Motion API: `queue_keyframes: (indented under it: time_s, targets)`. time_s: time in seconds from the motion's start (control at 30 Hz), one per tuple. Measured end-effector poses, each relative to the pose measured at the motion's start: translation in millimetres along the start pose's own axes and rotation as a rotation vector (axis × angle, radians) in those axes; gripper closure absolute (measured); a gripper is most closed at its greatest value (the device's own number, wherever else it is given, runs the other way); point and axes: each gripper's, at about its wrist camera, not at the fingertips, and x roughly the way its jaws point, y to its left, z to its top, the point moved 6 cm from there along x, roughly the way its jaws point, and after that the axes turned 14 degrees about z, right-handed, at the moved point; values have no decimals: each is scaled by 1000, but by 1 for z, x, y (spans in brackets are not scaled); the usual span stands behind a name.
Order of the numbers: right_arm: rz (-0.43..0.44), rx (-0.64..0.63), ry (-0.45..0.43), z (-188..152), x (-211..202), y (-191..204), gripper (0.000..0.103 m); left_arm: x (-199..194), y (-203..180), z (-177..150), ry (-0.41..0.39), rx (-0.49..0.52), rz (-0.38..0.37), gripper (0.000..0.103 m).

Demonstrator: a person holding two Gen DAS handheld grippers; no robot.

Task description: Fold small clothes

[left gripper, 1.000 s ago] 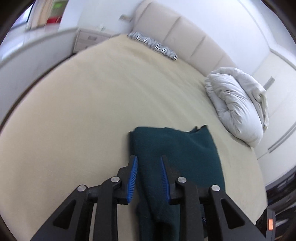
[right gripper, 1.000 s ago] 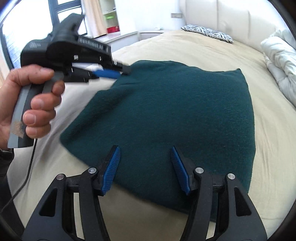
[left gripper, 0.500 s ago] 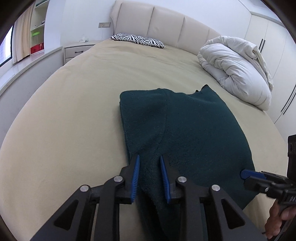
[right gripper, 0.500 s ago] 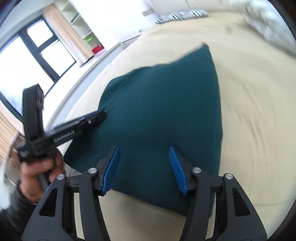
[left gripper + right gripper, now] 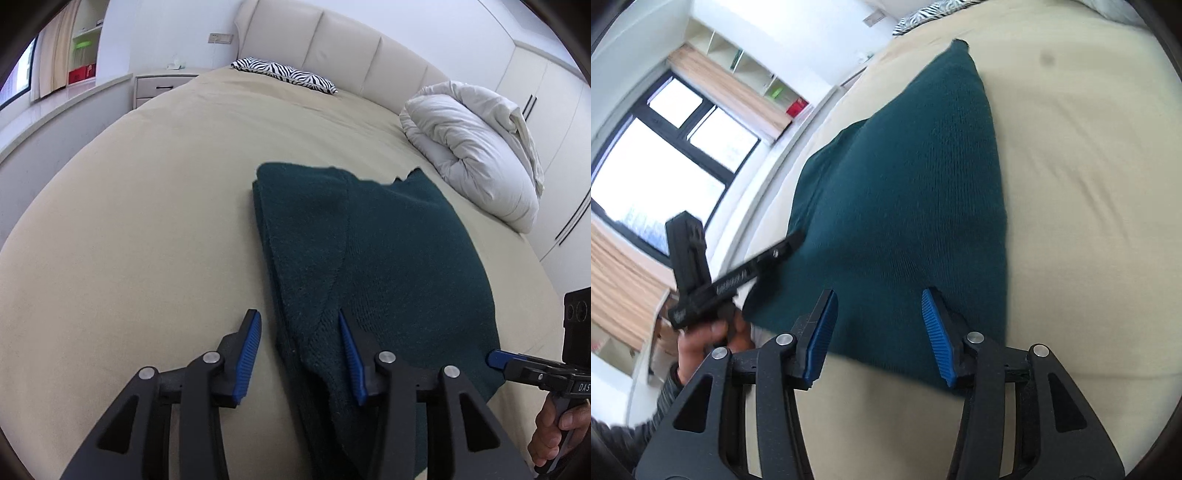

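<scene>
Beige bedsheet (image 5: 129, 221) carries a folded dark green knit sweater (image 5: 388, 251); left gripper (image 5: 299, 350) and right gripper (image 5: 877, 328) hover spread apart, grasping nothing.

Broad beige bed sheet (image 5: 129, 206) lying bare left of the folded dark green knit garment (image 5: 388, 251), giving open passage. Crumpled white duvet (image 5: 476, 147) sitting near the garment's far right side. Zebra-striped pillow (image 5: 284, 72) lying well apart by the padded cream headboard (image 5: 351, 48).
</scene>
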Motion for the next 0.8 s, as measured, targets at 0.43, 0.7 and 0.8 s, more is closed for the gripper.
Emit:
queue_keyframes:
  time_s: [0.43, 0.7, 0.8]
  targets:
    - [91, 47, -42, 130, -14, 14, 54, 5, -47, 40, -88, 100, -9, 56]
    - [28, 220, 29, 190, 53, -59, 56, 26, -39, 33, -47, 123, 17, 56]
    - [26, 297, -6, 200, 55, -93, 69, 26, -36, 34, -32, 94, -12, 57]
